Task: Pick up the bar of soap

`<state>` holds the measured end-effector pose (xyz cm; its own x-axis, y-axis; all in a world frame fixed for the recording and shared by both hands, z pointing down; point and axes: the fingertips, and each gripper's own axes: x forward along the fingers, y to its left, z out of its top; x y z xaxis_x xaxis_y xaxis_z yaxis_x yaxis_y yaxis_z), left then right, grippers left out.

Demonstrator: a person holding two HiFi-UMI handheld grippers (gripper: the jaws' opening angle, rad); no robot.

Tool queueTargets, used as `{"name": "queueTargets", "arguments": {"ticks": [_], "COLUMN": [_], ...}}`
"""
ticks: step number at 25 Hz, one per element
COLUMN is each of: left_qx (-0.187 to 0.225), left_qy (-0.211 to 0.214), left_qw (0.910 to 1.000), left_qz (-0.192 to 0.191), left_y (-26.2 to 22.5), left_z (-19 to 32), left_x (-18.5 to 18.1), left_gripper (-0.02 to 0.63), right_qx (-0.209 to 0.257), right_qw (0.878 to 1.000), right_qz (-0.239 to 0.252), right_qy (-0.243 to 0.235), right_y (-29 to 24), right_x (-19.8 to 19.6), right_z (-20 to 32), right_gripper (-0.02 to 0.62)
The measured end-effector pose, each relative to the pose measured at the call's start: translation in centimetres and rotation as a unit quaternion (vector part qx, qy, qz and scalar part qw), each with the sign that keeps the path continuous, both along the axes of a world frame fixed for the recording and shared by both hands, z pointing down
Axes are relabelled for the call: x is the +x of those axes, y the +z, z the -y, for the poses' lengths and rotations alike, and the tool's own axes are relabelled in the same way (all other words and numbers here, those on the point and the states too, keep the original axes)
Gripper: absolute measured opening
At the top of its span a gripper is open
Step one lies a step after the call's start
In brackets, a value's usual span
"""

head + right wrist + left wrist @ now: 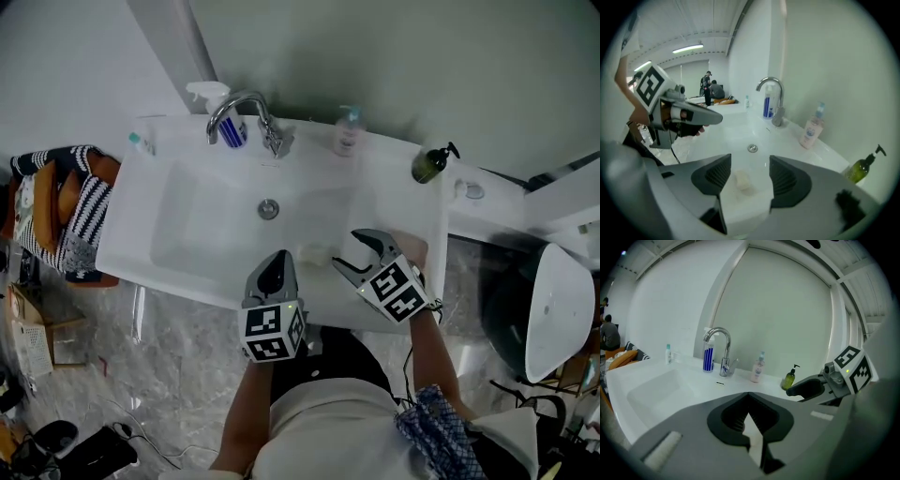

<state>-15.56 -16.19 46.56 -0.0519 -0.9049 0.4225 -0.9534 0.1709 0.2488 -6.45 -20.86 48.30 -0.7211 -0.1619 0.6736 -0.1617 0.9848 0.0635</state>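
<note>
The pale bar of soap (314,253) lies in the white sink basin (197,234), close to its front wall. My right gripper (349,249) hangs open just right of and above it, touching nothing. In the right gripper view the soap (742,180) shows down between the spread jaws of the right gripper (750,161), well apart from both pads. My left gripper (277,258) is at the sink's front edge, left of the soap, with its jaws shut and empty. In the left gripper view the tips of the left gripper (748,393) meet and hide the soap.
At the back of the sink stand a chrome faucet (246,108), a blue-labelled spray bottle (230,127), a pink pump bottle (348,131) and a green pump bottle (431,164). The drain (269,208) is mid-basin. A chair with striped fabric (56,211) stands left.
</note>
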Motion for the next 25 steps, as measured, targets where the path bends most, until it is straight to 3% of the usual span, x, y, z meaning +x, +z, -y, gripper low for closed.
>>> {"name": "queueTargets", "arguments": {"ticks": [9, 18, 20, 22, 25], "left_qx": [0.033, 0.041, 0.053, 0.057, 0.059], "left_qy": [0.02, 0.077, 0.09, 0.101, 0.118], "left_qw": [0.9989, 0.9959, 0.9936, 0.992, 0.9904], "left_qz": [-0.025, -0.025, -0.044, -0.05, -0.043], "left_y": [-1.1, -1.6, -1.8, -1.9, -2.0], "left_z": [1.6, 2.6, 2.9, 3.1, 3.5], "left_x": [1.3, 4.0, 4.7, 5.2, 6.3], "left_gripper": [0.008, 0.008, 0.008, 0.008, 0.008], "right_qx": [0.008, 0.016, 0.032, 0.047, 0.042], "right_qw": [0.991, 0.977, 0.973, 0.968, 0.965], "right_qz": [0.088, 0.119, 0.117, 0.119, 0.115], "right_qy": [0.105, 0.179, 0.196, 0.214, 0.233], "right_y": [-4.4, -5.1, -5.3, -5.3, -4.8], "right_x": [1.6, 4.2, 4.8, 5.5, 6.8], "right_z": [-0.3, -0.2, -0.1, 0.0, -0.4], "right_gripper": [0.258, 0.239, 0.209, 0.07, 0.046]}}
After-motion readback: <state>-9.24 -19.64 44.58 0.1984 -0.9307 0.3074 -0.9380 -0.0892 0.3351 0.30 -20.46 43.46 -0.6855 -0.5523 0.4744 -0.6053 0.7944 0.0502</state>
